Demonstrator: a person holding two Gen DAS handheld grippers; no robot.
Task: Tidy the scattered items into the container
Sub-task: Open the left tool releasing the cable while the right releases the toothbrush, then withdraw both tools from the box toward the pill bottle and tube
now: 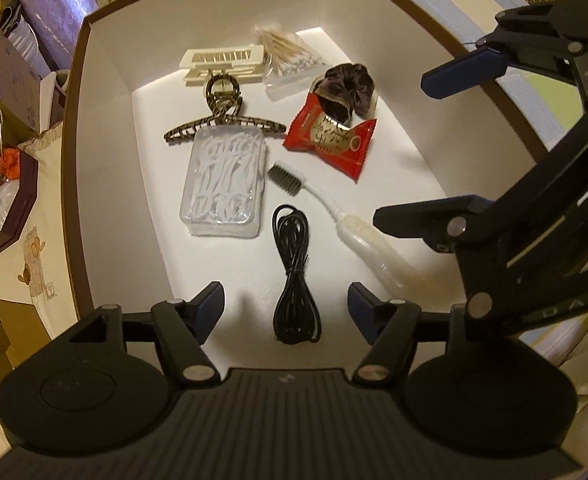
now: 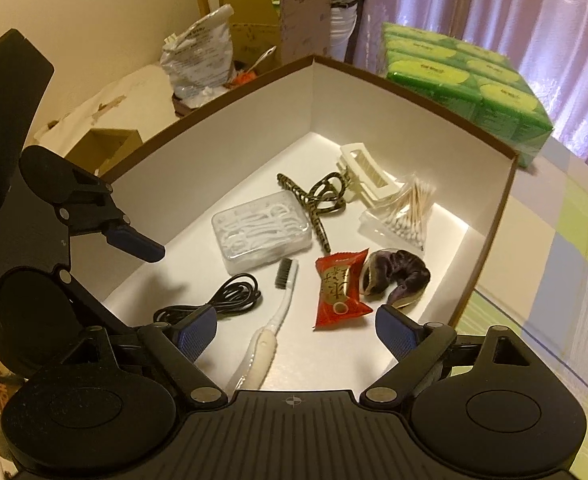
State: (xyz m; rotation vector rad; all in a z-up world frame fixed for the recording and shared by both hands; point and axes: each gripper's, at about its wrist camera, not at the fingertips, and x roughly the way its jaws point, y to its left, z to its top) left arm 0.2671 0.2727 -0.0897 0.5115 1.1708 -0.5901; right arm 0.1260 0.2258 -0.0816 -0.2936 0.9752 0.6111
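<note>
Both tongs spread above box holding cable, toothbrush, perhaps candy.

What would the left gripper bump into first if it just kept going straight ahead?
Probably the coiled black cable lying on the white box floor, directly between the open left gripper fingers; depth is hard to judge.

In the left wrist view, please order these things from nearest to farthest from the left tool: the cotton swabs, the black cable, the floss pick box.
1. Black cable, lying between the fingers of the left tool.
2. Floss pick box, mid-container, left of centre.
3. Cotton swabs, at the container's far wall.
</note>
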